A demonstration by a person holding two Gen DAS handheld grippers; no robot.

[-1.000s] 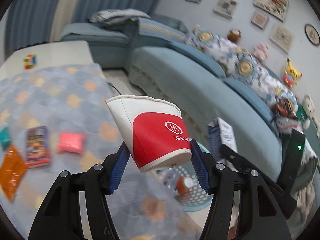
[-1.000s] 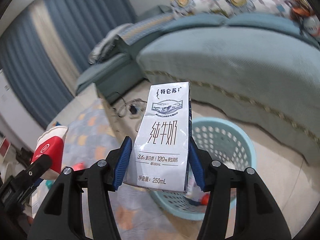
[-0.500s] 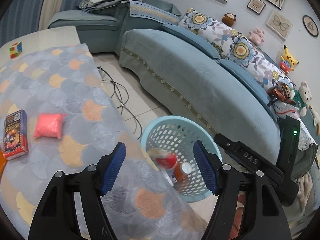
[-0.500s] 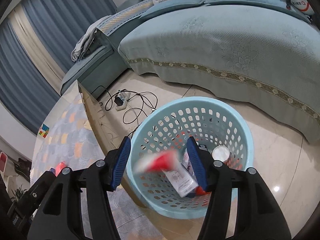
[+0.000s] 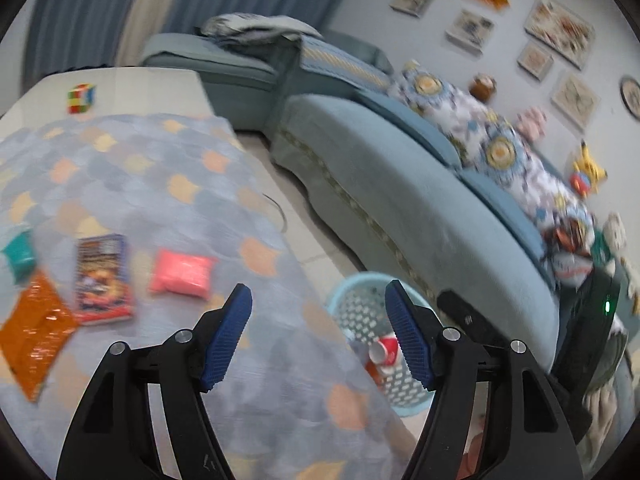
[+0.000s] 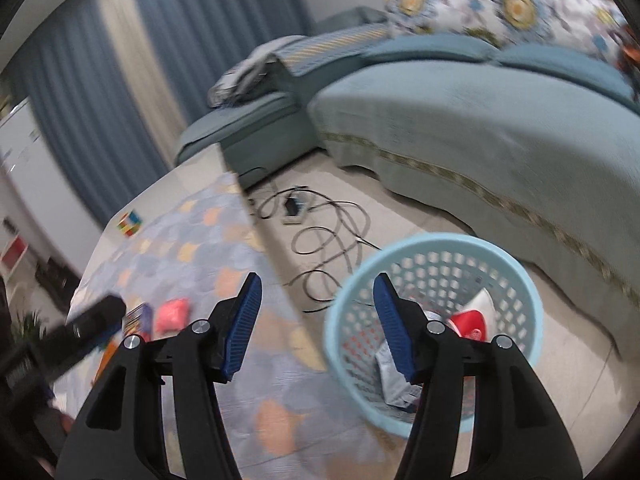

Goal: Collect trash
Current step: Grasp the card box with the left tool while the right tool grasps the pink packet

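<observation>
My left gripper [image 5: 318, 292] is open and empty, over the edge of the table with the patterned cloth [image 5: 160, 184]. My right gripper [image 6: 318, 282] is also open and empty, between the table edge and the light blue basket [image 6: 440, 240]. In the basket lie a red and white paper cup [image 6: 476, 316] and a grey milk carton [image 6: 394, 376]. The left wrist view shows the basket [image 5: 360, 292] with the cup [image 5: 386, 354] inside. On the cloth lie a pink packet [image 5: 182, 276], a colourful flat pack [image 5: 104, 276], an orange wrapper [image 5: 34, 336] and a teal packet [image 5: 18, 256].
A Rubik's cube [image 5: 81, 98] sits at the table's far end. A blue sofa [image 5: 400, 200] with flowered cushions runs along the right. Black cables and a power strip [image 6: 296, 208] lie on the floor between table and sofa. Blue curtains hang behind.
The left gripper let go of the paper cup and the right let go of the milk carton; both now lie in the basket. Both grippers have swung left, back toward the table.
</observation>
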